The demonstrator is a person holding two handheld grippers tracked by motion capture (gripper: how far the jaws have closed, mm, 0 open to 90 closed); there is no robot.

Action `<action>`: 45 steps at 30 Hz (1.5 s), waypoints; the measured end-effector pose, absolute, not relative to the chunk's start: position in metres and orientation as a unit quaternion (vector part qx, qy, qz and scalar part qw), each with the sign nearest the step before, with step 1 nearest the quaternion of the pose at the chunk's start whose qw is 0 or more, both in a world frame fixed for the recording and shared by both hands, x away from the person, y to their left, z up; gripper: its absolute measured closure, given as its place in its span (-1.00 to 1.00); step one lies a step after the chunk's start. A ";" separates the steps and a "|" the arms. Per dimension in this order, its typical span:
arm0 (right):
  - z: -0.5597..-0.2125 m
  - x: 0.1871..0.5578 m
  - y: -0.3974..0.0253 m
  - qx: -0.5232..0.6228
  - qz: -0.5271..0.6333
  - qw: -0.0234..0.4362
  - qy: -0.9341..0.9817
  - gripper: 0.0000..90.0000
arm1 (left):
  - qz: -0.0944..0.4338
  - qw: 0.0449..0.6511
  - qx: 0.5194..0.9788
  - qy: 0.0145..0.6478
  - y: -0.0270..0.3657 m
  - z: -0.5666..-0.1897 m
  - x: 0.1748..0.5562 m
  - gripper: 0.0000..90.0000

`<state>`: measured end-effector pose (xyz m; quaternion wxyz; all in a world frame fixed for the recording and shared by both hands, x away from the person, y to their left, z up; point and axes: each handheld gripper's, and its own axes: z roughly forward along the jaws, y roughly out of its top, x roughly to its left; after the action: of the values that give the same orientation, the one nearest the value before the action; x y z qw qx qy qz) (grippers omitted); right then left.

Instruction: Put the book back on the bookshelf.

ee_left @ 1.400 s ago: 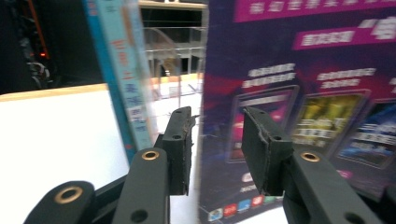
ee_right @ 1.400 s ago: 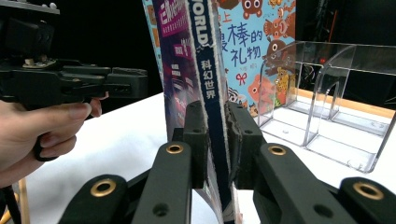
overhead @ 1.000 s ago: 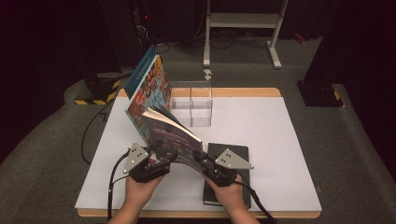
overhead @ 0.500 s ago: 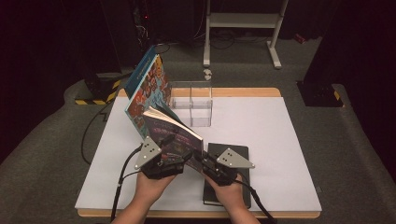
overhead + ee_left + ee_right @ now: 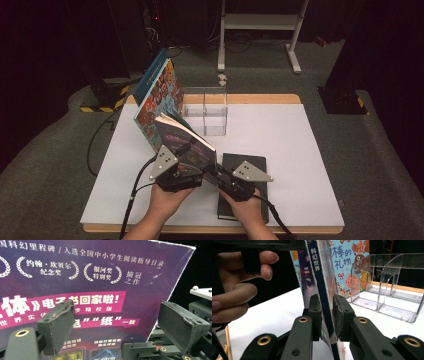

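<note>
In the high view, the purple book (image 5: pixel 186 141) stands tilted above the near middle of the white table (image 5: pixel 300 150), held up off its top, with the left gripper (image 5: pixel 181 150) against its cover from about seven o'clock and the right gripper (image 5: pixel 212 170) gripping its lower corner from about five o'clock. A black notebook (image 5: pixel 250 165) lies flat just beside that corner, toward four o'clock, partly under the right hand (image 5: pixel 246 209). At eleven o'clock from the purple book a colourful picture book (image 5: pixel 160 95) leans upright, and at one o'clock stands a clear organiser (image 5: pixel 210 112), close behind the purple book. In the left gripper view, the left gripper (image 5: pixel 125 322) has its jaws spread wide; the purple book (image 5: pixel 100 290) lies broadside behind them with its cover's Chinese print facing the camera, and whether either pad (image 5: pixel 58 325) touches the cover I cannot tell. In the right gripper view, the right gripper (image 5: pixel 327 315) has its jaws closed tight on the purple book (image 5: pixel 317 267), pinching it edge-on by the spine, which rises toward twelve o'clock. The left hand (image 5: pixel 239 290) sits at nine o'clock, the picture book (image 5: pixel 348 267) at one o'clock, and the organiser (image 5: pixel 392 287) at three o'clock on the table (image 5: pixel 274 315).
</note>
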<state>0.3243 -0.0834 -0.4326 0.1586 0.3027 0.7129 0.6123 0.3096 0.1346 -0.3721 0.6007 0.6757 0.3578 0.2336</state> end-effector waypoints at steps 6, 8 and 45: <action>-0.434 0.324 -0.083 0.298 0.611 0.161 0.716 0.71 | 0.234 0.599 0.674 0.363 0.128 -0.372 0.309 -0.79; -0.434 0.324 -0.083 0.299 0.609 0.160 0.717 0.70 | 0.222 0.603 0.676 0.360 0.125 -0.372 0.310 -0.88; -0.444 0.313 -0.078 0.296 0.579 0.139 0.747 0.57 | 0.263 0.569 0.679 0.382 0.113 -0.381 0.315 -0.66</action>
<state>0.3133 -0.0784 -0.4439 0.1386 0.2962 0.7466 0.5793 0.3148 0.1126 -0.3807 0.5690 0.6792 0.3820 0.2626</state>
